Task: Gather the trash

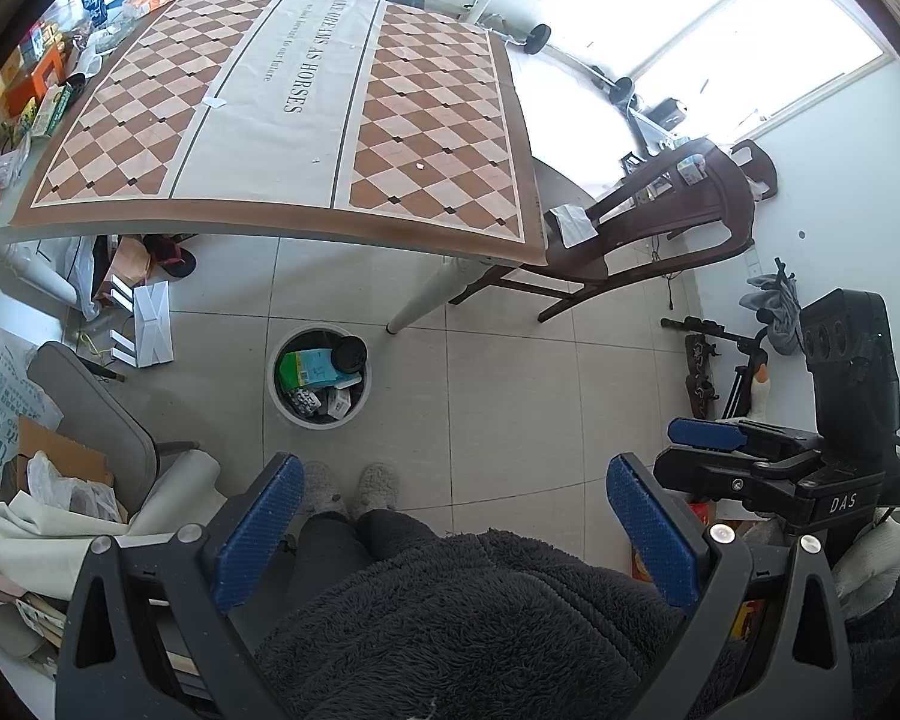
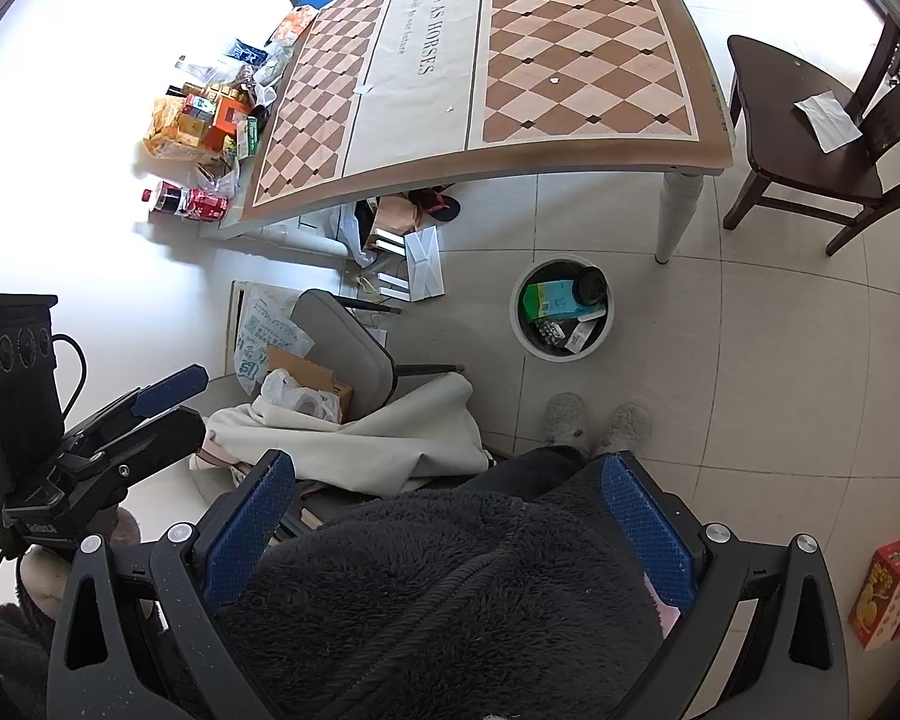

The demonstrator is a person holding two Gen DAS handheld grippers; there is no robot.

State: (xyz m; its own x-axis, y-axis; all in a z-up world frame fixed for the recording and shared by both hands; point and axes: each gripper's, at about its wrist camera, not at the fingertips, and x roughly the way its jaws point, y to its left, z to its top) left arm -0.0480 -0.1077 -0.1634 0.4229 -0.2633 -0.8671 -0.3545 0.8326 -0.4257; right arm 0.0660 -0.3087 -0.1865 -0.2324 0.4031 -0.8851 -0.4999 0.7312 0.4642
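Left tongs (image 1: 453, 531) spread wide, nothing between the two blue pads, held above the person's dark fleece jacket (image 1: 480, 618). Right tongs (image 2: 447, 531) also spread wide and empty; in the left wrist view the right tongs (image 1: 708, 433) show side-on at the right edge, in the right wrist view the left tongs (image 2: 174, 387) show at the left edge. Two grey slippers (image 1: 351, 487) on the tile floor (image 1: 510, 372) just past the jacket. Beyond them one round white trash bin (image 1: 318, 377) stands upright on the floor, near the white table leg (image 1: 429, 294); inside it a green box (image 1: 306, 365) lying flat with its long axis roughly left-right, a black round lid (image 1: 351, 354) at the rim, a blister pack (image 1: 303, 401), and other small items I cannot tell apart. Grey chair (image 1: 90, 414) left of the bin, with cloth, a plastic bag and a cardboard box beside it. One dark wooden chair (image 1: 648, 222) at the right end of the tabletop (image 1: 306, 114), a white paper (image 1: 570, 221) on its seat. The checkered tabletop carries three small white scraps: (image 1: 215, 101), (image 1: 315, 160), (image 1: 419, 165). Along its left edge sits a pile of packages (image 2: 210, 120), and one red-labelled cola bottle (image 2: 186, 201) lying on its side, cap pointing left in the right wrist view.
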